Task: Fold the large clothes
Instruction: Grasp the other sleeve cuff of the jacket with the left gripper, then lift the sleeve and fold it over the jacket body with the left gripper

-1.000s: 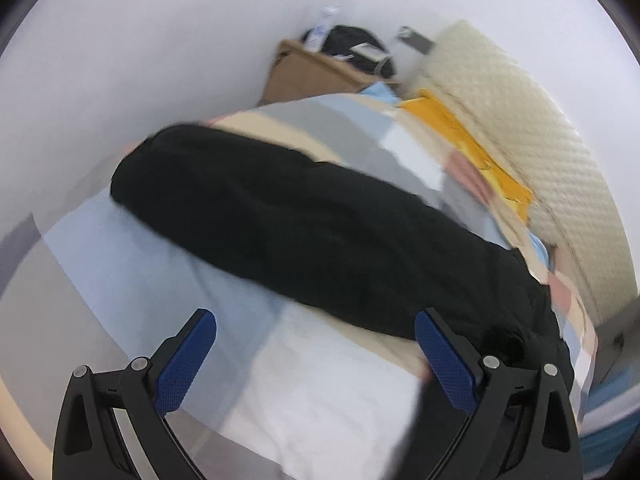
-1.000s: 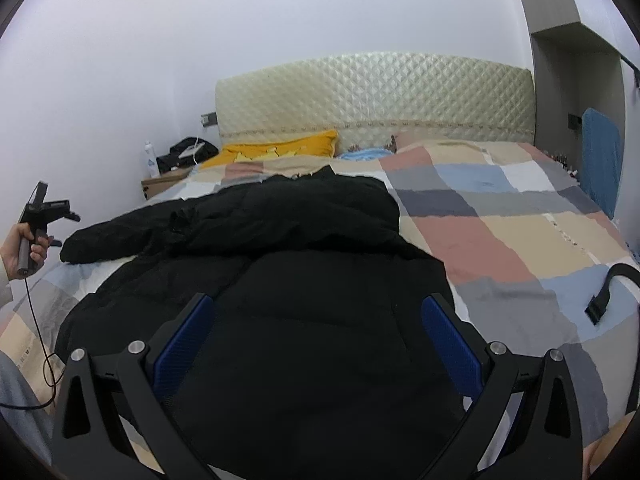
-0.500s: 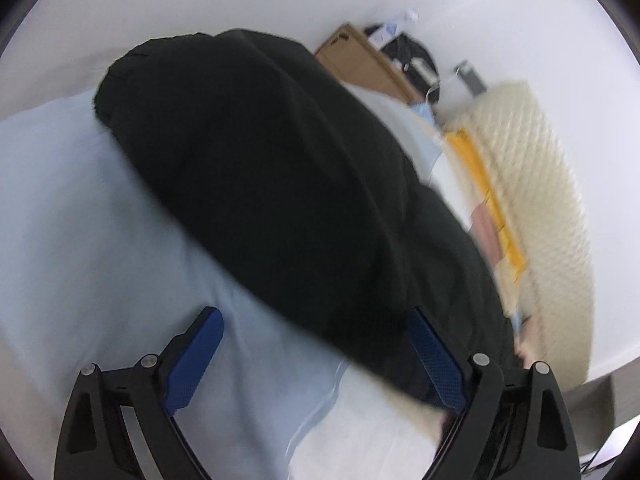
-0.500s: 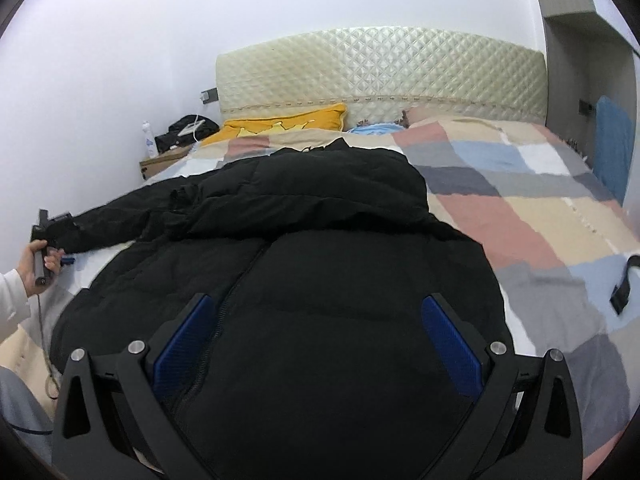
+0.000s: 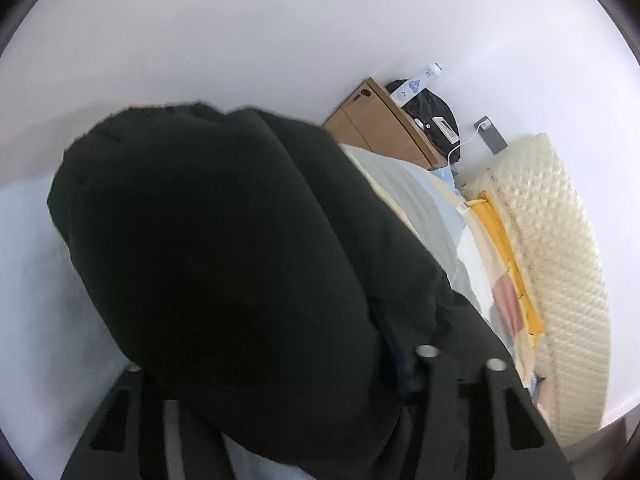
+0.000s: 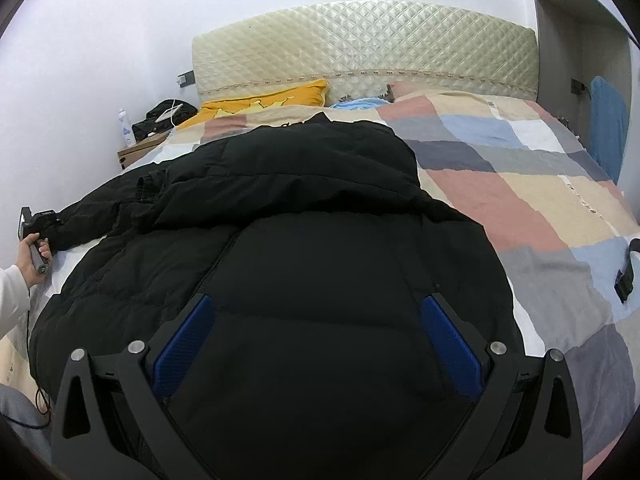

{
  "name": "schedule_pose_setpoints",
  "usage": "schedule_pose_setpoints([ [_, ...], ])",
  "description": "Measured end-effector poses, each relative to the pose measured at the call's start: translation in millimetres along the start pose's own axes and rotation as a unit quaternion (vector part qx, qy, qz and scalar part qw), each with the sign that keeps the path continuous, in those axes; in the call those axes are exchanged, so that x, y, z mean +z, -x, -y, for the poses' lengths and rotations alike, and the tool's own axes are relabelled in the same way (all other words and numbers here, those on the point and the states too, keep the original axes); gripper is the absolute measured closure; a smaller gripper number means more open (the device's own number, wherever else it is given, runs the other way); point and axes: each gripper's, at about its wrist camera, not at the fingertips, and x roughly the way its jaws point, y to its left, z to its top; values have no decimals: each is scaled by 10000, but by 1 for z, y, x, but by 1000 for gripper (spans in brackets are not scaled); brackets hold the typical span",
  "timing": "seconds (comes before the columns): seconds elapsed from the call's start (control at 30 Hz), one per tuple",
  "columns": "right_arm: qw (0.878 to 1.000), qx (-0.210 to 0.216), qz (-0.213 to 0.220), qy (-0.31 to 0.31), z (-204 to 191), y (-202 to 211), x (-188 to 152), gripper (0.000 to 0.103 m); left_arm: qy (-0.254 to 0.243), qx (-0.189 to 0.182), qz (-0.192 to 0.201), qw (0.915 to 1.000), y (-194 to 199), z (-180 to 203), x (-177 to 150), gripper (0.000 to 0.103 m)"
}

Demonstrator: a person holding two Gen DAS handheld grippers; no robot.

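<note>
The black puffer jacket (image 6: 304, 216) is spread over the near-left part of the bed, on a patchwork quilt (image 6: 520, 184) of flat squares in pink, beige, blue, grey and white. It's the thick quilted kind, soft puffy panels with stitched seams and a zipper line running down the front, matte black fabric. One sleeve (image 5: 208, 240) stretches out to the left edge of the bed, and from the left wrist camera it looks like a fat rounded tube filling most of the view. The left gripper (image 5: 280, 392) has its fingers buried on either side of that sleeve cuff, so it looks clamped onto it, though the pads are hidden by the fabric. You can see the person's left hand (image 6: 34, 254) holding that tool at the sleeve end in the right wrist view. The right gripper (image 6: 318, 344) hangs over the jacket's lower body with its ribbed blue pads (image 6: 182, 344) spread wide, nothing between them. Up at the head end there's a cream diamond-tufted headboard (image 6: 360, 48), shiny and padded, a yellow pillow (image 6: 264, 102) against it, and a brown wooden nightstand (image 5: 380, 128) off the left corner with a white bottle (image 5: 416, 86) on it.
</note>
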Motion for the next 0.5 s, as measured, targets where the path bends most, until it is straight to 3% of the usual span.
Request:
schedule_pose_setpoints([
  [0.07,10000,-22,49,48,-1,3,0,0,-93,80,65,9999,6,6,-1,75],
  [0.17,9999,46,24,145,-3,3,-2,0,-511,327,60,9981,18,25,-6,86],
  [0.5,9995,175,190,187,1,21,0,0,-808,179,501,9953,100,81,-3,95],
])
